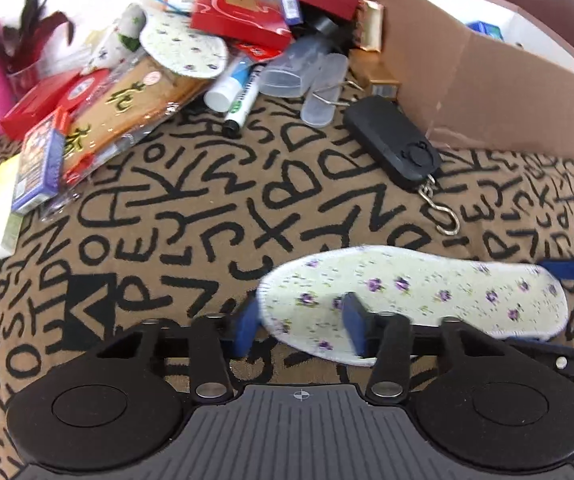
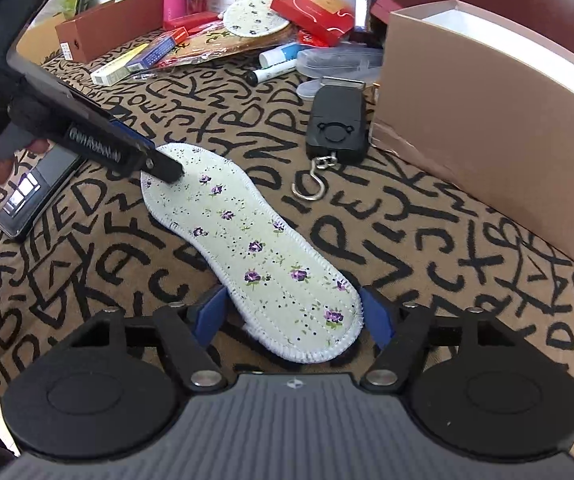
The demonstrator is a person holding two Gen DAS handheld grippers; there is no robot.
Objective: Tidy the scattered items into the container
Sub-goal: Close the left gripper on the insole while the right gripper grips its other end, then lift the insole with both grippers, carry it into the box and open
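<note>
The flowered insole (image 2: 255, 248) lies flat on the lettered cloth (image 2: 427, 240) near the cardboard box (image 2: 487, 120), looking light, thin and floppy, so the right gripper (image 2: 293, 312), jaws apart astride its heel, and the left gripper (image 1: 301, 322), jaws apart at its toe, should pinch its edges

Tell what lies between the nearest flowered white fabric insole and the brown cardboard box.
A black plastic hanging scale lies there; the right wrist view shows it most clearly.
</note>
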